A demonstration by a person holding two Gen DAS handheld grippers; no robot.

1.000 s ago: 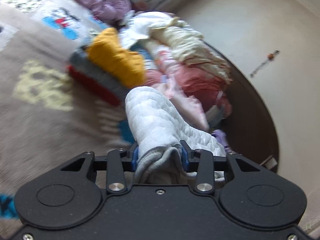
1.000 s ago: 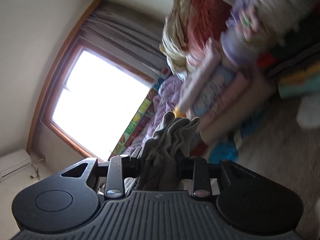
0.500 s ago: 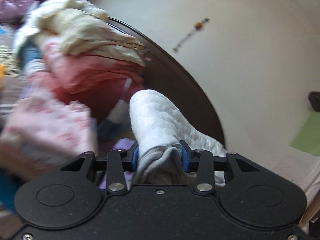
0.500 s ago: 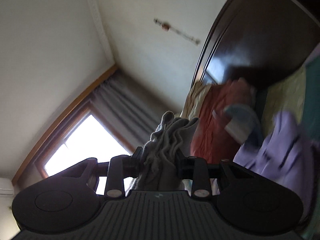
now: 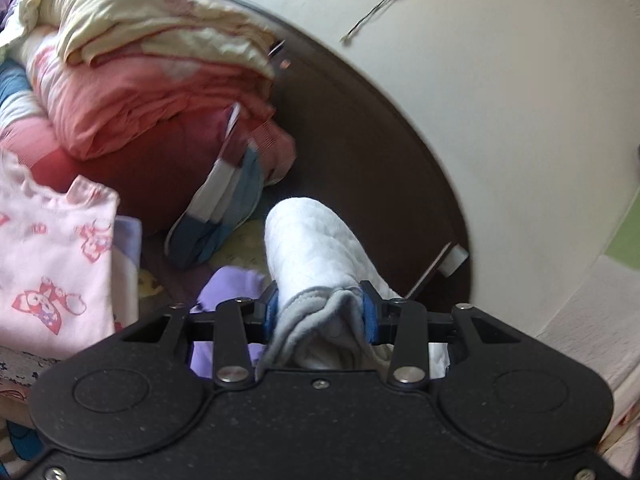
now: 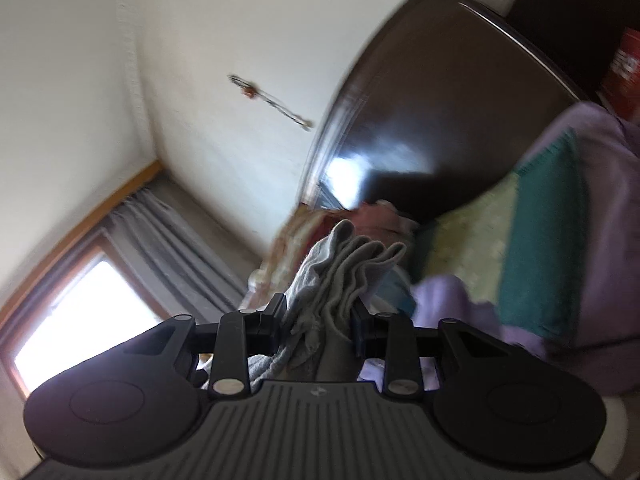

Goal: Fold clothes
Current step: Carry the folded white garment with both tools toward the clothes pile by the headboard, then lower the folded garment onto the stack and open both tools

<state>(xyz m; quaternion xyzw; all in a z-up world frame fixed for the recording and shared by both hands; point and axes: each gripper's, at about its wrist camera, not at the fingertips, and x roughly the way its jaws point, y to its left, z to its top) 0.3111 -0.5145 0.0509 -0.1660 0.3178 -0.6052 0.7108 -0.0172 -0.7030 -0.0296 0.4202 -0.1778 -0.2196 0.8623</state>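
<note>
My left gripper [image 5: 320, 314] is shut on a folded white quilted garment with a grey edge [image 5: 316, 248]; the fold sticks out past the fingers toward the dark headboard [image 5: 360, 152]. My right gripper [image 6: 318, 318] is shut on a bunched grey edge of cloth [image 6: 352, 268] that fans out above the jaws. Whether both hold the same garment cannot be told. The right wrist view is tilted and blurred.
A stack of folded cream, pink and red bedding [image 5: 140, 92] lies at upper left. A pink printed shirt [image 5: 52, 256], a blue-white striped piece [image 5: 216, 216] and lilac cloth [image 5: 228, 284] lie near. Lilac and teal fabric [image 6: 560, 240], window and curtains [image 6: 160, 248] show on the right view.
Both grippers have swung with the cloth from the clothes piles on the bed toward the headboard and wall. The grips have not changed.
</note>
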